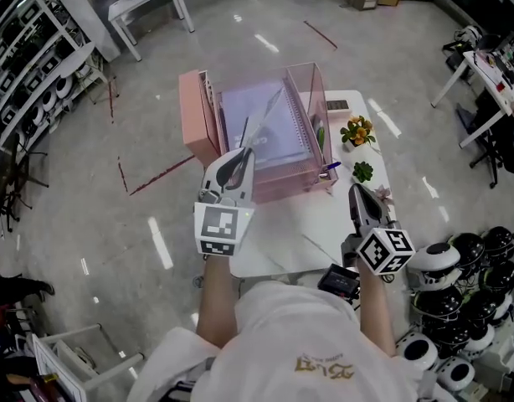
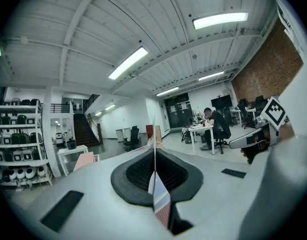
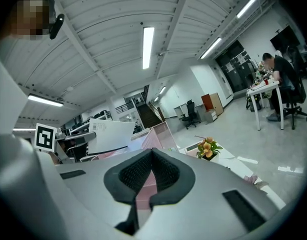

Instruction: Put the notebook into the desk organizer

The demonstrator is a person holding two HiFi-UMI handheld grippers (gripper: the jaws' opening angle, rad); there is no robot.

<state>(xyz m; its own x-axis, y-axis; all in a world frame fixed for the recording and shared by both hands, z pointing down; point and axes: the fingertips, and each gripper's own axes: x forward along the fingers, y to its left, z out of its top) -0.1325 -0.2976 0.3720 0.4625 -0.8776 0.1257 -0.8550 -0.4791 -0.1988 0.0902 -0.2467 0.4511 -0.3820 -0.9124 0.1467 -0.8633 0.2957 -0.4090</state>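
Note:
The pink see-through desk organizer (image 1: 311,86) stands at the far end of the white table (image 1: 320,224). A lavender spiral notebook (image 1: 265,124) is tilted over and partly inside it. My left gripper (image 1: 242,153) is shut on the notebook's near edge. In the left gripper view the notebook (image 2: 155,181) shows edge-on between the pads of that gripper (image 2: 154,151). My right gripper (image 1: 358,191) hovers to the right over the table, shut with nothing in it. The right gripper view shows its closed pads (image 3: 143,171), the organizer (image 3: 161,136) ahead and the notebook (image 3: 111,134) to the left.
An orange flower pot (image 1: 357,131) and a small green plant (image 1: 362,171) stand on the table right of the organizer. A dark card (image 1: 336,105) lies behind them. A black device (image 1: 339,281) sits at the near table edge. Helmets (image 1: 466,258) are piled on the right.

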